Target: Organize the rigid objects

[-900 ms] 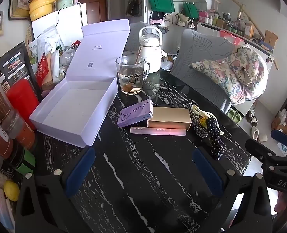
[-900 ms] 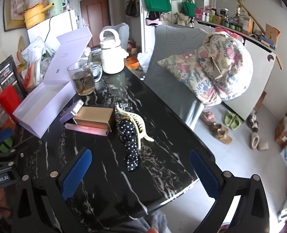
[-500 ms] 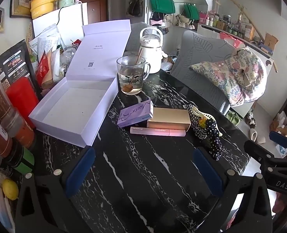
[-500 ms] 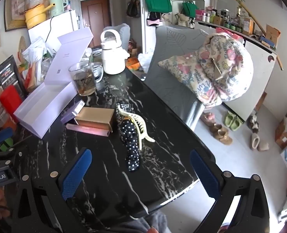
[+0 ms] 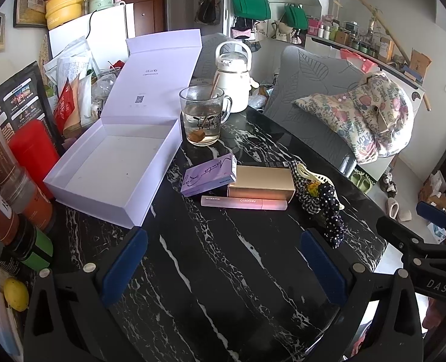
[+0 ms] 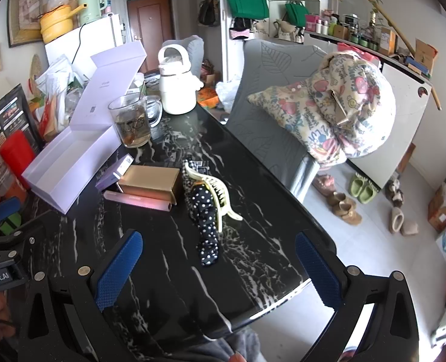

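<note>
The black marble-veined surface (image 5: 223, 256) carries everything, and its largest load is the open lavender gift box (image 5: 114, 178), empty, lid tilted up behind it, lying toward the left edge. Behind the box's right corner stands a glass mug (image 5: 203, 117) with a stirrer and some liquid in it, and a white kettle-shaped bottle (image 5: 233, 81) stands just beyond, near the far edge. Toward the middle of the surface a gold carton (image 5: 260, 185) lies flat; a purple carton (image 5: 209, 175) leans against its left end, and a pink Colorkey tube (image 5: 244, 202) lies along its near side, touching or nearly so. At the carton's right end, close to the right edge, lies a black polka-dot scrunchie (image 6: 204, 211) with a cream claw hair clip (image 6: 215, 190) resting on it. The left tool (image 5: 223, 268) hovers over bare marble near the front edge, jaws spread wide and holding nothing. The right tool (image 6: 219, 268) hangs over the near right corner, likewise wide and empty, with the scrunchie's end just ahead of it.
</note>
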Tool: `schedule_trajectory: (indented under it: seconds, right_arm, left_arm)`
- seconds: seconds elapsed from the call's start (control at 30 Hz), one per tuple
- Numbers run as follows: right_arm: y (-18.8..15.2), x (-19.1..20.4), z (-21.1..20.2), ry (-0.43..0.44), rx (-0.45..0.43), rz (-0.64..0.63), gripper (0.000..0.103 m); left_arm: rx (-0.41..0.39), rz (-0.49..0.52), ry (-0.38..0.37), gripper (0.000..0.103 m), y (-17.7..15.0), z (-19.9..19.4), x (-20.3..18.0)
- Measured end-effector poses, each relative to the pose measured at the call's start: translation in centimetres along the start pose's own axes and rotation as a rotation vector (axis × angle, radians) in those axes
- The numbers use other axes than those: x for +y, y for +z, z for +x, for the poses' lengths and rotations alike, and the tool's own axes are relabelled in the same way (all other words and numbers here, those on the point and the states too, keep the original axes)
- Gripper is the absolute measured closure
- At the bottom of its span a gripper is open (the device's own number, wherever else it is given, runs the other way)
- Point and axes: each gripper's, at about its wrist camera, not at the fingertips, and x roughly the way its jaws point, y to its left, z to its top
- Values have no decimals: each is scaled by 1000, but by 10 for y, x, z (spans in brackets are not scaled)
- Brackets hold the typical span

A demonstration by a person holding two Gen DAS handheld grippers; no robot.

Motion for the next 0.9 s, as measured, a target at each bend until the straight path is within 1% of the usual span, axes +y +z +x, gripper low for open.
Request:
schedule_trajectory:
  seconds: [0.9]
  right_arm:
    - [1,3,-1,10,0,-14,0]
  left_arm:
    - [-3,-4,3,0,2,-5,1]
